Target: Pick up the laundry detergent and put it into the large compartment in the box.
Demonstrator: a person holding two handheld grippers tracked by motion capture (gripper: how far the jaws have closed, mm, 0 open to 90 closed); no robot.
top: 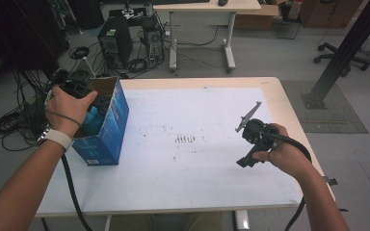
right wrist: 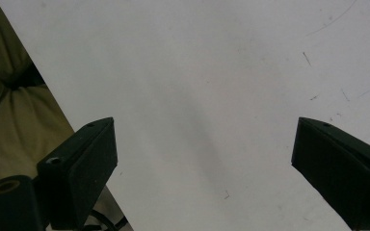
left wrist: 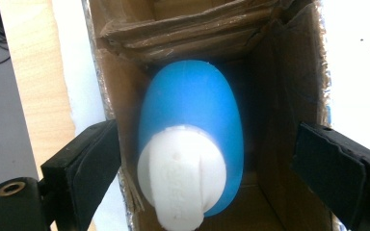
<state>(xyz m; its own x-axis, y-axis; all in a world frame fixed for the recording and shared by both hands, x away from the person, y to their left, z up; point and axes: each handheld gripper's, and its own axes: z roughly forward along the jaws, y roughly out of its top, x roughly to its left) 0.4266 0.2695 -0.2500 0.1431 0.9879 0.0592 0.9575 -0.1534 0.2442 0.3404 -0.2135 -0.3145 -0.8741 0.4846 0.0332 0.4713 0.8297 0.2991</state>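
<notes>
A blue box (top: 107, 120) with an open cardboard top stands at the table's left edge. Inside it lies a blue bottle (left wrist: 192, 101) with a white cap (left wrist: 180, 168); a bit of its blue (top: 92, 120) also shows from the high view. My left gripper (left wrist: 207, 144) points down into the box mouth, open, one jaw on each side of the bottle and neither pad touching it. From above, the left gripper (top: 82, 92) sits under a hand at the box top. My right gripper (right wrist: 204, 139) is open over bare white table, nothing between its jaws. It is held at the right (top: 250, 149).
The white table (top: 197, 120) has faint dark marks (top: 185, 139) at its middle. In the right gripper view, olive trousers (right wrist: 9, 110) show past the table's near edge. On the floor behind are a computer tower (top: 115, 43), cables, a desk (top: 202, 9) and a black post (top: 337, 53).
</notes>
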